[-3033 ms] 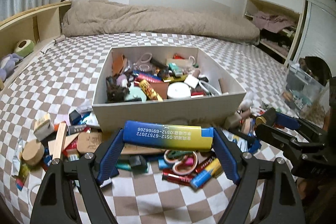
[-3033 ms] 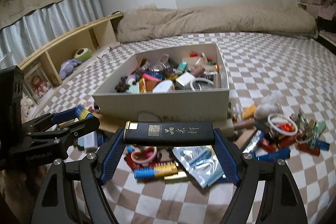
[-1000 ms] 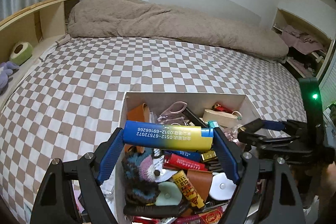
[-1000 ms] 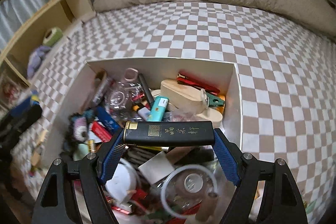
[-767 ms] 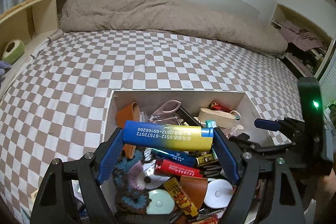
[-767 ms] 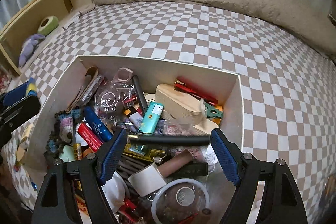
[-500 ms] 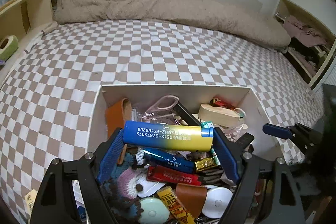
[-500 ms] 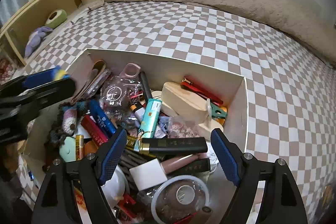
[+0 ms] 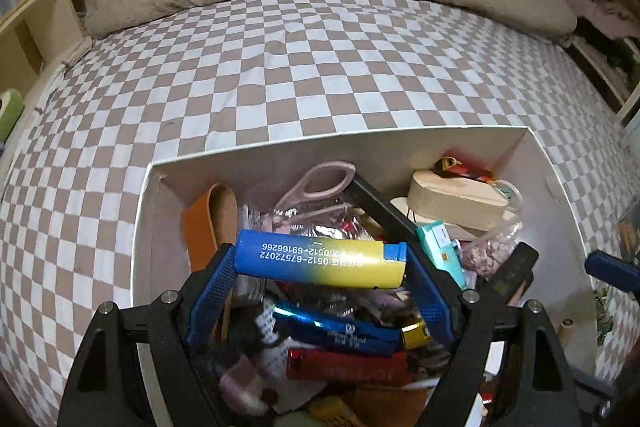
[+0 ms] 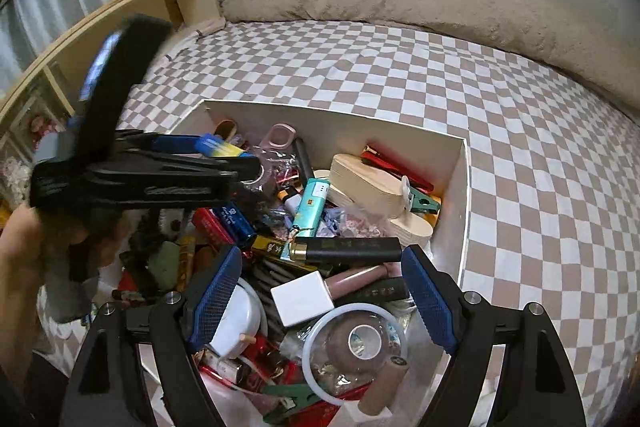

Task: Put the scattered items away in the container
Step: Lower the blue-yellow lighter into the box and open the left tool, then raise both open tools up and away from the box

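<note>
Up front in the left wrist view, the white box [image 9: 556, 187] sits on the checkered bed [image 9: 280, 67], with bare bedding beyond its far wall. It is crowded with small items: a wooden oval [image 9: 452, 197], pink scissors [image 9: 320, 183]. The left claw [image 9: 320, 263] clamps a blue-and-yellow lighter [image 9: 316, 259] crosswise above the heap.

Over in the right wrist view, the right claw [image 10: 320, 271] stands wide with nothing between its pads. A black lighter [image 10: 348, 249] lies on the pile inside the box [image 10: 464, 187], between the fingertips, beside a teal lighter [image 10: 310, 209].
</note>
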Motion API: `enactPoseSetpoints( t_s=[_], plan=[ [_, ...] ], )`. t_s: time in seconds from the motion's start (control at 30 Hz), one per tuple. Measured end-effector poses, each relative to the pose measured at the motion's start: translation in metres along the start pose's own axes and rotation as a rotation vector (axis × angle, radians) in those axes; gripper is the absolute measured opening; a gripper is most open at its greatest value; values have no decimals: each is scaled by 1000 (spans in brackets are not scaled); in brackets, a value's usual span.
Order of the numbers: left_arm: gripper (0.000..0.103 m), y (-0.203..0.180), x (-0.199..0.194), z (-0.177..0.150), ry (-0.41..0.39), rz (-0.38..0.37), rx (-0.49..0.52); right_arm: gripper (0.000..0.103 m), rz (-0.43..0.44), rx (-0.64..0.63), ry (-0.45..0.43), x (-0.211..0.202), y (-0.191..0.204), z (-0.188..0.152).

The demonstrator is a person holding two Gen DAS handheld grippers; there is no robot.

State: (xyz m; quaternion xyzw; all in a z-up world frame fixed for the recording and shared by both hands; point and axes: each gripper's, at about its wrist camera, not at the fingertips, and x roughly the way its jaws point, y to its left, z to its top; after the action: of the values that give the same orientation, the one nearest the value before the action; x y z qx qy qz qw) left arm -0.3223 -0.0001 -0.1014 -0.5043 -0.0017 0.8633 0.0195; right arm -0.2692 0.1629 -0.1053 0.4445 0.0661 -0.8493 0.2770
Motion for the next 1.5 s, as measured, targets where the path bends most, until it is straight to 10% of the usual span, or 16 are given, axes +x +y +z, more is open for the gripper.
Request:
enactPoseSetpoints(
  t_s=[0.33, 1.27, 1.5],
  plan=[
    [99, 2, 7, 13, 9, -37, -17, 83, 28, 15, -5, 3, -6, -1],
    [99, 11, 13, 4, 12, 23, -50, 83, 41, 44, -41, -22, 6, -13],
    [99, -12, 39, 16, 52, 245, 95, 83, 65, 28, -58, -30, 12, -19]
  ],
)
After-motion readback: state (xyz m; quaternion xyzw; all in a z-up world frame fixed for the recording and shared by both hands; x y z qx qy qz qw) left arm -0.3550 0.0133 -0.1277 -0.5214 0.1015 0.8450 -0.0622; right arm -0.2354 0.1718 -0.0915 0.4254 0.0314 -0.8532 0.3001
